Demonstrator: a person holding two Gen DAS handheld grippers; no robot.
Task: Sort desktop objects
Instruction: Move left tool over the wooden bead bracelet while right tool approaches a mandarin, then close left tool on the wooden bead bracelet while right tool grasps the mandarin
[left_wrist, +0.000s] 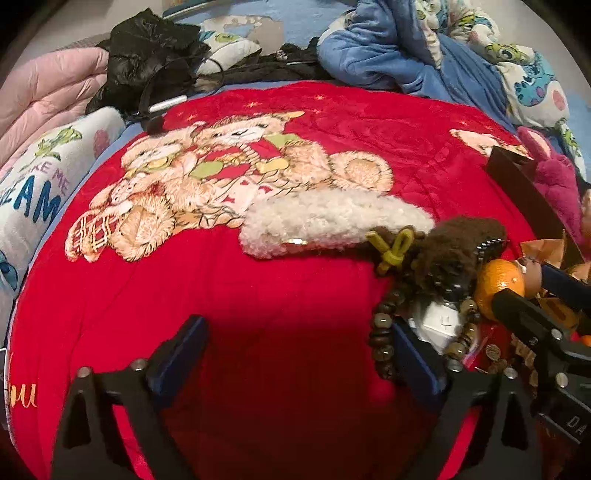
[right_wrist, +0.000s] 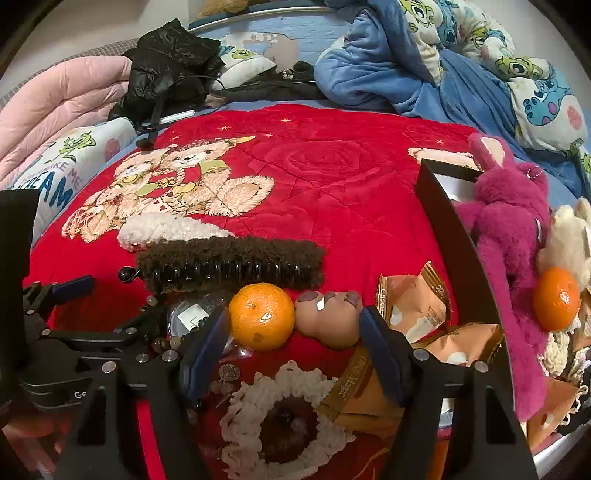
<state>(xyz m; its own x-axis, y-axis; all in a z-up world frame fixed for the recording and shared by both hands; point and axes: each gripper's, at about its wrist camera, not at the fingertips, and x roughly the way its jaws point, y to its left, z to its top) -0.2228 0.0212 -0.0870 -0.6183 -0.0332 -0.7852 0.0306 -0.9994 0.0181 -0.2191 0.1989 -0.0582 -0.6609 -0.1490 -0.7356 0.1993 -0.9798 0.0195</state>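
A red quilted blanket (right_wrist: 332, 177) printed with teddy bears covers the bed and carries everything to be sorted. At its right edge stands a dark box (right_wrist: 461, 236), already holding a magenta plush toy (right_wrist: 513, 236) and a second mandarin (right_wrist: 556, 302). Far across the blanket's left half lies a white fleece hair clip (right_wrist: 166, 227), and just nearer than it a brown fleece hair clip (right_wrist: 229, 262), its long axis running left to right with the black teeth facing the near side.

The loose mandarin (right_wrist: 262, 315) sits near the clutter's middle, touching a tan pig-snout toy (right_wrist: 328, 317) on its right. The right gripper (right_wrist: 291, 332) points down at this pair: its fingers stand partly spread and press on nothing, the left finger just beside the mandarin's left flank and the right finger beyond the toy. The mandarin is round, so it has no long axis to align with; it lies just ahead of the fingers, toward the left one. The right hand is clearly the nearer one, and the box lies to its right.

The left gripper (left_wrist: 295, 354) hovers wide open over bare blanket, with a beaded bracelet (left_wrist: 384, 332) against its right finger and nothing between the fingers.
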